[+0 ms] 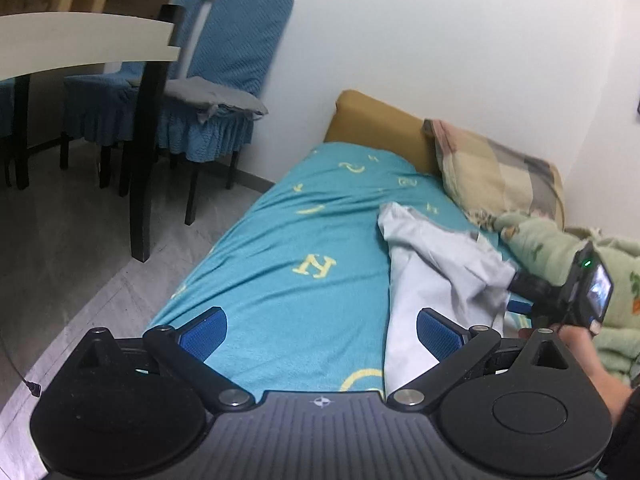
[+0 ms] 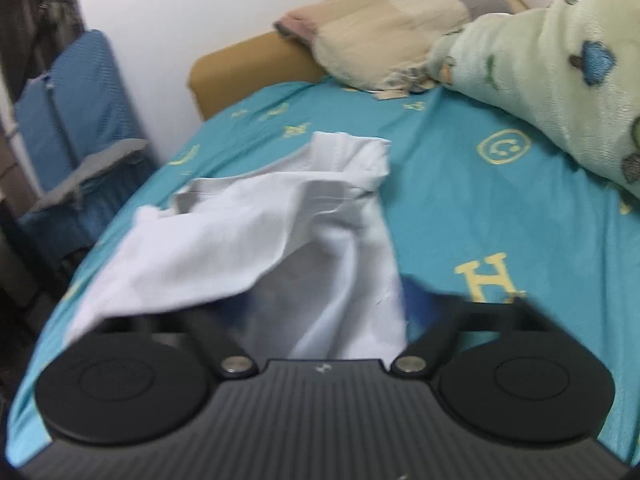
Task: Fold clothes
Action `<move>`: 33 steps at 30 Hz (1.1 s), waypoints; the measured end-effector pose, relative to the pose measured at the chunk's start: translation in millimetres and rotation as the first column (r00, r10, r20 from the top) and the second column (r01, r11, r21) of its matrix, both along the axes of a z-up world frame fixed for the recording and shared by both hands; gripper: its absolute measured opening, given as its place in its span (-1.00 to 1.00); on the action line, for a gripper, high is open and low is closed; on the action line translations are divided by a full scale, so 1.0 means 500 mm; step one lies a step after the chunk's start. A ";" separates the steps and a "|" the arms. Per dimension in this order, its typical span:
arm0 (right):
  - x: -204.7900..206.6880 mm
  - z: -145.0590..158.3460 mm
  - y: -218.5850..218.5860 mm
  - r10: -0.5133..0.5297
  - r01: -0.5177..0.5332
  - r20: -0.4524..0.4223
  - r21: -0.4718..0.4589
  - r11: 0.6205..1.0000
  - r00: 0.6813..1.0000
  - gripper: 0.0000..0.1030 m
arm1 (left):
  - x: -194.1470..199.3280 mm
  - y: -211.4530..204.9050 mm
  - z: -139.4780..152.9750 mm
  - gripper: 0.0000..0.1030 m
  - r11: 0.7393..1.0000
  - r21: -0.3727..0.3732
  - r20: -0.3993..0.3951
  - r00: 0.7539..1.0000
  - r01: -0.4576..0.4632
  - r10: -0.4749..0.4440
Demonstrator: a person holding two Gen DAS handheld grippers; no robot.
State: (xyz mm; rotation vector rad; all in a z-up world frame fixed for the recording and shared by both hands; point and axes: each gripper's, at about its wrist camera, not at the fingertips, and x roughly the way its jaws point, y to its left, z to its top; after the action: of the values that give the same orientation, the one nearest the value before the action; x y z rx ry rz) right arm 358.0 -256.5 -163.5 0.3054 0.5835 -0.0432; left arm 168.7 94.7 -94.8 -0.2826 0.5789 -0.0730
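Observation:
A pale grey-white garment (image 1: 432, 276) lies crumpled on the teal bed sheet (image 1: 296, 240). My left gripper (image 1: 320, 332) is open and empty; its right pad (image 1: 438, 334) sits beside the garment's near edge. My right gripper (image 1: 516, 280) appears at the right of the left wrist view, with cloth bunched at its tip. In the right wrist view the garment (image 2: 256, 232) drapes over my right gripper (image 2: 320, 312). It hides the left finger; the right finger (image 2: 424, 300) is blurred. I cannot tell whether the jaws are closed on the cloth.
A checked pillow (image 1: 496, 172) and a green fleece blanket (image 1: 560, 248) lie at the bed's far right by the mustard headboard (image 1: 372, 120). Blue-covered chairs (image 1: 224, 72) and a table (image 1: 80, 40) stand on the floor to the left.

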 end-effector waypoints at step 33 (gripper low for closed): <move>-0.805 0.281 -0.046 -0.106 0.096 0.063 0.144 0.985 0.992 0.52 | -0.154 0.084 -0.041 0.76 0.993 -0.059 -0.582 0.812 -0.106 0.052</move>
State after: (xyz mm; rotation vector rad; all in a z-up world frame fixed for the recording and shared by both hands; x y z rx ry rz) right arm -44.4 -279.4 -23.2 0.4717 0.5014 -0.0895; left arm 91.8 136.9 -115.5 -0.4212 1.1777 0.0747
